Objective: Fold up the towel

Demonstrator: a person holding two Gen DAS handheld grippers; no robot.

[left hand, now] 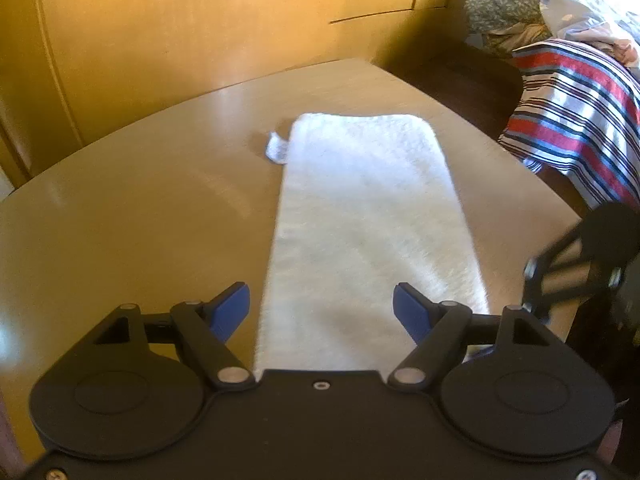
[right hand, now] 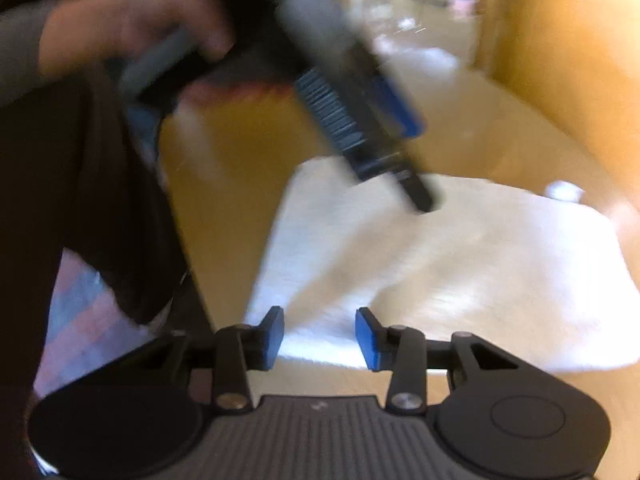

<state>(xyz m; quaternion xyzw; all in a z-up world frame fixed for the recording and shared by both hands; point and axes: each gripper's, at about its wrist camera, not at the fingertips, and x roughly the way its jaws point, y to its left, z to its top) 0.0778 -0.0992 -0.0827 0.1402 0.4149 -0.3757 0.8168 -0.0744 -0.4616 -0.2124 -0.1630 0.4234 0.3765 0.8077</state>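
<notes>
A white towel (left hand: 368, 208) lies flat on the tan table (left hand: 140, 208), folded into a long strip that runs away from me, with a small label (left hand: 277, 148) at its far left corner. My left gripper (left hand: 322, 308) hovers open over the strip's near end, its blue pads on either side of the cloth's width and nothing held. In the right wrist view the towel (right hand: 440, 264) spreads to the right. My right gripper (right hand: 320, 336) is open above the towel's near edge, its pads apart and empty. The blurred left gripper (right hand: 360, 120), held by a hand (right hand: 140, 28), reaches down over the towel.
A striped cloth (left hand: 576, 120) drapes over furniture right of the table, with a pile of laundry (left hand: 580, 8) behind it. Wooden panelling (left hand: 200, 20) stands past the table's far edge. The person's dark clothing (right hand: 80, 200) fills the left of the right wrist view.
</notes>
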